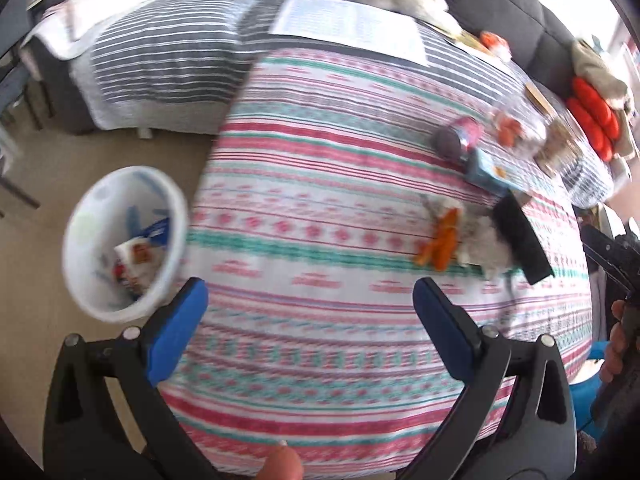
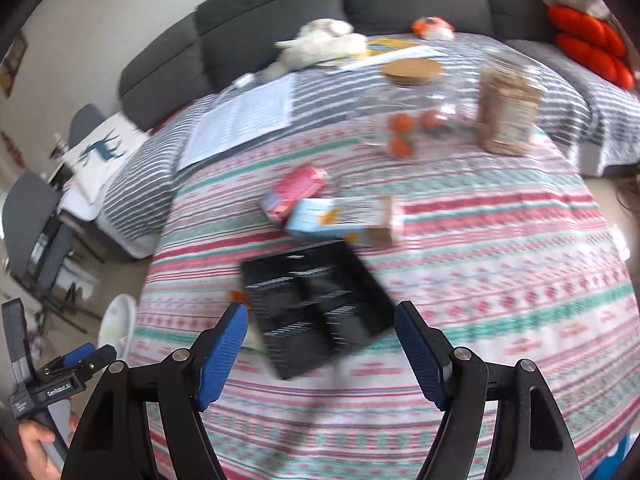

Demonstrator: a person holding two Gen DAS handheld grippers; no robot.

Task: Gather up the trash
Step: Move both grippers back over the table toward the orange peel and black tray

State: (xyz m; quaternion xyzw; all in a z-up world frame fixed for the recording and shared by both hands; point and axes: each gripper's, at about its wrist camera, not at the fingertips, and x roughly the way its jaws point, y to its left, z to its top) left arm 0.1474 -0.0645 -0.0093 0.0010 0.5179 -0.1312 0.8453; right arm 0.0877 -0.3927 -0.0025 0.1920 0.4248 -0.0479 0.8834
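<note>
Presently over a table draped in a striped, patterned tablecloth (image 2: 500, 264), both grippers released and holding nothing. Left gripper (image 1: 310, 296) spread wide above the near left part of the cloth, blue pads clear of everything. Right gripper (image 2: 320, 320) likewise gaping, hanging just above a black compartmented plastic tray (image 2: 316, 308) that lies tilted near the middle of the table. Just beyond the tray, a pale blue carton (image 2: 344, 220) on its side, touching a pink package (image 2: 294, 192). Beside the tray's left edge, orange peel scraps (image 1: 438, 242) and crumpled white tissue (image 1: 486, 240), seen sharply only from the left wrist. Farther back toward the right far corner, a clear bag of small orange fruit (image 2: 408, 132) and a tall jar of brown contents (image 2: 508, 108); a printed sheet of paper (image 2: 244, 120) at the far left edge. On the floor off the table's left edge, a white waste bin (image 1: 124, 240) standing tilted in view, wrappers already inside. Behind everything, a grey sofa (image 2: 280, 12) with a striped blanket. Motion blur throughout.
</note>
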